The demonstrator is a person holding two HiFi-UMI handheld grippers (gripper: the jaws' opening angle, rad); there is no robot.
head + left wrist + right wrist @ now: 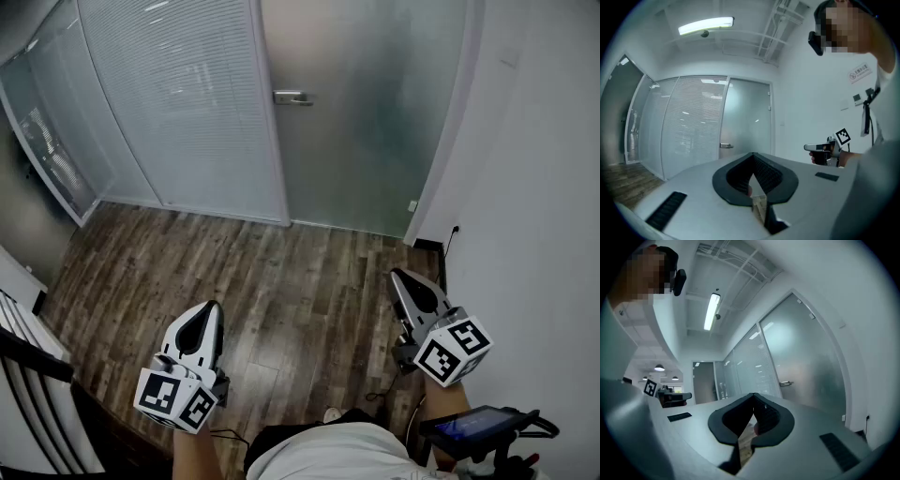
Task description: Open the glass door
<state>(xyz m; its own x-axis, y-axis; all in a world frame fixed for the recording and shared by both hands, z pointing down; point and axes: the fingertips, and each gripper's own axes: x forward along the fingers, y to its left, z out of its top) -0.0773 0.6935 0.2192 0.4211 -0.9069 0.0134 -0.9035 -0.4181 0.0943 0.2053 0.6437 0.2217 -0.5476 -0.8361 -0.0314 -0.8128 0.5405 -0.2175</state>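
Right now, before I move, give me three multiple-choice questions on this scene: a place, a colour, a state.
1. In the head view, the handle sits at the door's: A left edge; B right edge; C middle.
2. The floor is: A white tile; B dark wood; C red carpet.
3. The right gripper is: A wide open; B shut on the handle; C shut, empty.
Answers: 1 A, it lies at that side. 2 B, brown planks show. 3 C, its jaws meet with nothing between.

Head view looks down; gripper views share door (pixel 366 112)
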